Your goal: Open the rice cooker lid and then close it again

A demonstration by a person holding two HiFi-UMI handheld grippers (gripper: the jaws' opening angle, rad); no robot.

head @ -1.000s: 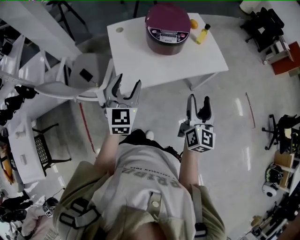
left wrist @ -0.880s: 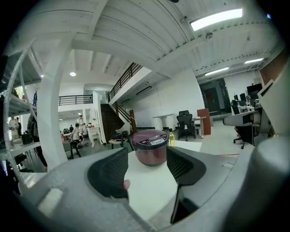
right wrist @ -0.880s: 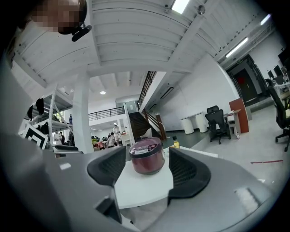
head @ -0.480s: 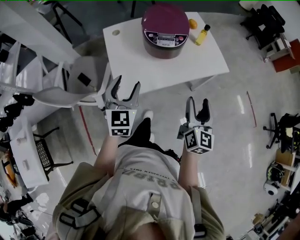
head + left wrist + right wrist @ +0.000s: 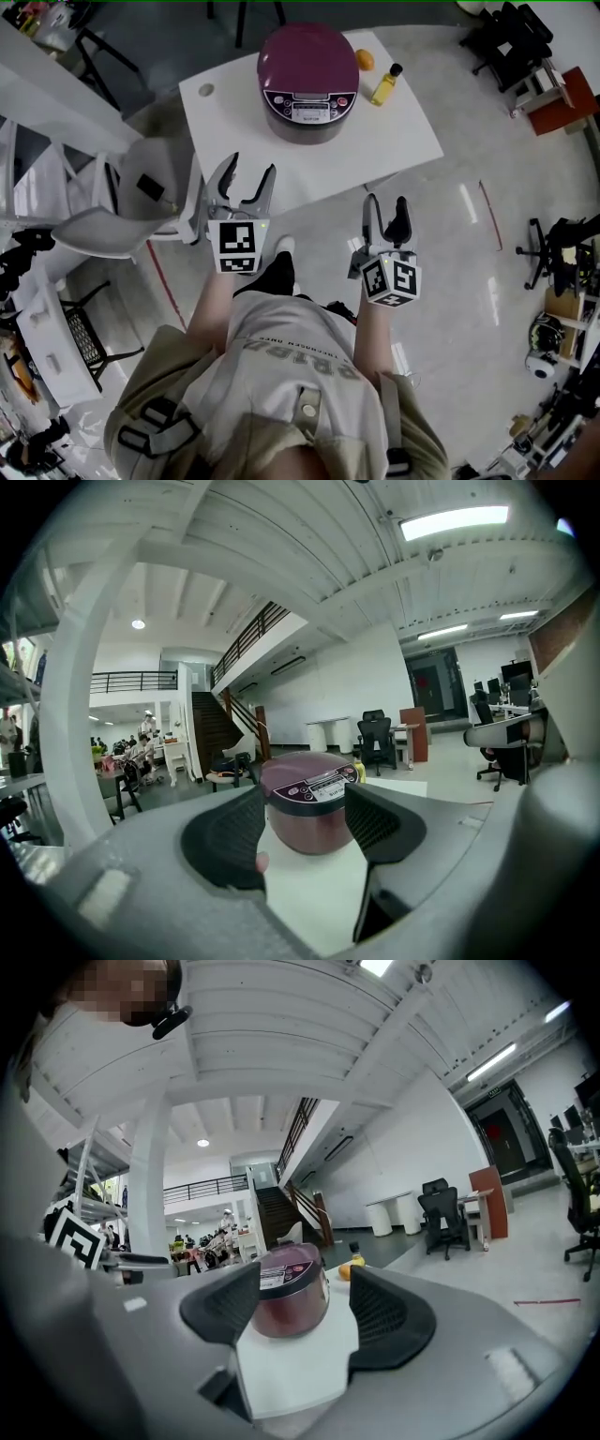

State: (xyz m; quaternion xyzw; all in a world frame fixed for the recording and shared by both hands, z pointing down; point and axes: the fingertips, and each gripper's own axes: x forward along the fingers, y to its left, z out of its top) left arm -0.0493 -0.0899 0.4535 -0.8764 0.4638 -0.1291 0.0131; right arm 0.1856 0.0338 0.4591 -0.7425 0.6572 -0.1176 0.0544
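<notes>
The person stands on the glossy floor a little way off the white table, with a gripper held out in front in each hand. The rice cooker, a dark maroon pot with a pale control panel on its front, sits near the far middle of that table, and its lid is down and shut. Just beside it on the right lies an orange, and next to that stands a small yellow bottle with a dark cap. The left gripper hangs over the table's near edge, pointing toward the cooker; its two dark fingers stand spread apart with nothing between them, and the cooker shows through the gap, well apart from the pads. The right gripper is over the bare floor, just off the table's near right side, and its fingers are likewise parted and grip nothing; the cooker, the orange and the bottle show beyond them across the tabletop. Each gripper carries its marker cube toward the person's body. A pale grey chair stands to the left of the table, close by the left gripper.
</notes>
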